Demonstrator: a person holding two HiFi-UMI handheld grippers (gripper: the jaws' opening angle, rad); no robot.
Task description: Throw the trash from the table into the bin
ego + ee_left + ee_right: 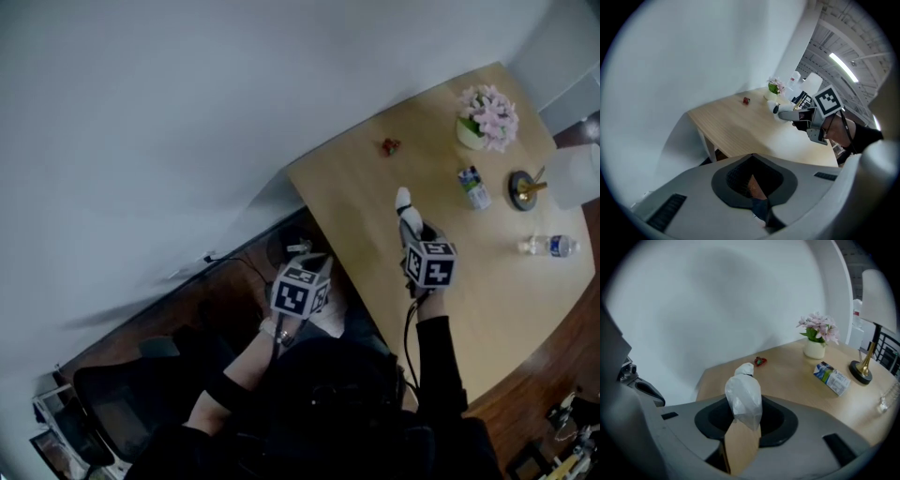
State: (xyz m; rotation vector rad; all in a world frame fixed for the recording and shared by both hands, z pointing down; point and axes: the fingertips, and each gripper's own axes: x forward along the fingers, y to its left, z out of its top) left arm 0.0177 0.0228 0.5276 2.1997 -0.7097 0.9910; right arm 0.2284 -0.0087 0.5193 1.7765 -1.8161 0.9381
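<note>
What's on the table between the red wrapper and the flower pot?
Nothing. Only bare tabletop lies between the red wrapper and the flower pot; the head view and right gripper view both show it.

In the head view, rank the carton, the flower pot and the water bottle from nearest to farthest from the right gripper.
1. Carton, just right of the right gripper.
2. Flower pot, at the table's far corner.
3. Water bottle, near the right edge.

On the table [366, 206], the carton [474, 187] lies near the flower pot [487, 119], beside the lamp base [525, 188].
</note>
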